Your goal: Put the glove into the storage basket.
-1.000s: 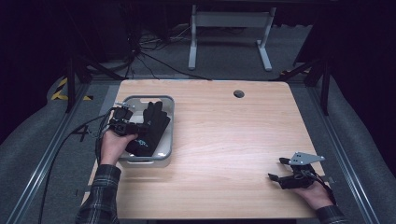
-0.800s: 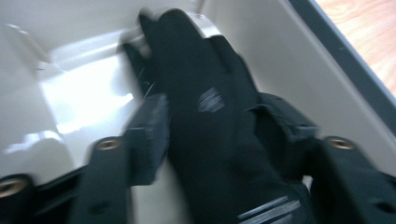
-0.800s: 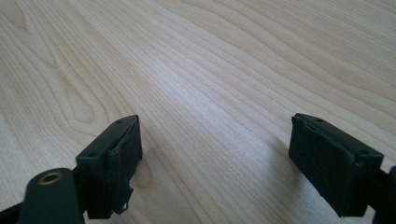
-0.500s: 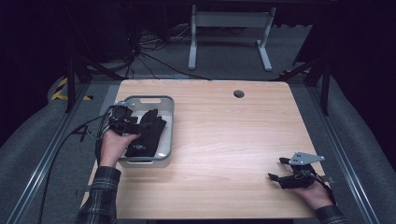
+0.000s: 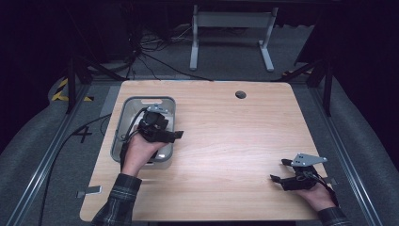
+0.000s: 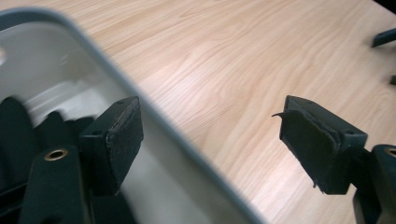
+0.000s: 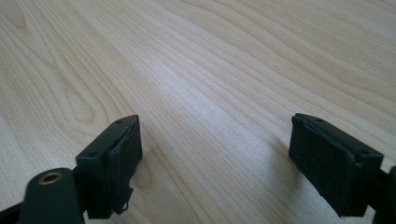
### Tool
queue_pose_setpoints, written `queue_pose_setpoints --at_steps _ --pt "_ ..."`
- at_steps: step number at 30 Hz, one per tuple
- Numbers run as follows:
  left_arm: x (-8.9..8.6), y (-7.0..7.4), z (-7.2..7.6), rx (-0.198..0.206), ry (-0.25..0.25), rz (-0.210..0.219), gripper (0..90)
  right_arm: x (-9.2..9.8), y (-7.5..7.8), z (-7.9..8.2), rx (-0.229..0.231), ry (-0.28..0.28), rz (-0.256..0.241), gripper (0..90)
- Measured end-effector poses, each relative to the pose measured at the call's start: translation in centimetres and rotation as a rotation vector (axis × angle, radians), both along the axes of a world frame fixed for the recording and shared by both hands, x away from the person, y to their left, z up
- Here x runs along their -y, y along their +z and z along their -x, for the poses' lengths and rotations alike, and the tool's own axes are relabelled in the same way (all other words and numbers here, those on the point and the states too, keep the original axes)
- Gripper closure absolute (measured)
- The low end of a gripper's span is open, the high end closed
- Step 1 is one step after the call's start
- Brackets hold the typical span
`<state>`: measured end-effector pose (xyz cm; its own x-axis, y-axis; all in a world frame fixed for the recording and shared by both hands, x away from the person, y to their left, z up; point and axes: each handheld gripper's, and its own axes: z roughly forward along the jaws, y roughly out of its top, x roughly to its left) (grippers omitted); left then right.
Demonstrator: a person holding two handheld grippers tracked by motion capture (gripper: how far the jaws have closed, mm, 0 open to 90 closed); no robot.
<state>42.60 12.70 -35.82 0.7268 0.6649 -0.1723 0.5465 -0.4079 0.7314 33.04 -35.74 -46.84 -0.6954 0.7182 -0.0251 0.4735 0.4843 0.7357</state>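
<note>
A grey tray sits at the table's left side. My left gripper hovers over the tray's right rim, pointing right across the wooden table. In the left gripper view the left gripper is open and straddles the tray rim, one jaw inside the tray and the other over bare wood. A dark, blurred item lies inside the tray behind the inner jaw. My right gripper rests near the front right corner, pointing left. It is open, with bare wood between its pads.
The table has a small round hole near its far edge. A cable trails off the table's left side from the left gripper. A metal stand is on the floor beyond the table.
My left gripper has swung from the tray's left side across to its right rim and now points right. The right gripper has stayed still.
</note>
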Motion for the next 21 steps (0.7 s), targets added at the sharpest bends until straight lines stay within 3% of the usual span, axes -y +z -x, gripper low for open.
queue_pose_setpoints --at_steps 10,21 --pt "4.9 -1.0 1.9 0.013 -0.097 0.027 21.2 0.0 0.0 0.0 -0.002 -0.002 0.002 17.1" --pt "9.0 -3.6 4.2 0.008 -0.164 0.004 19.4 0.0 0.0 0.0 -0.002 -0.002 0.002 17.1"
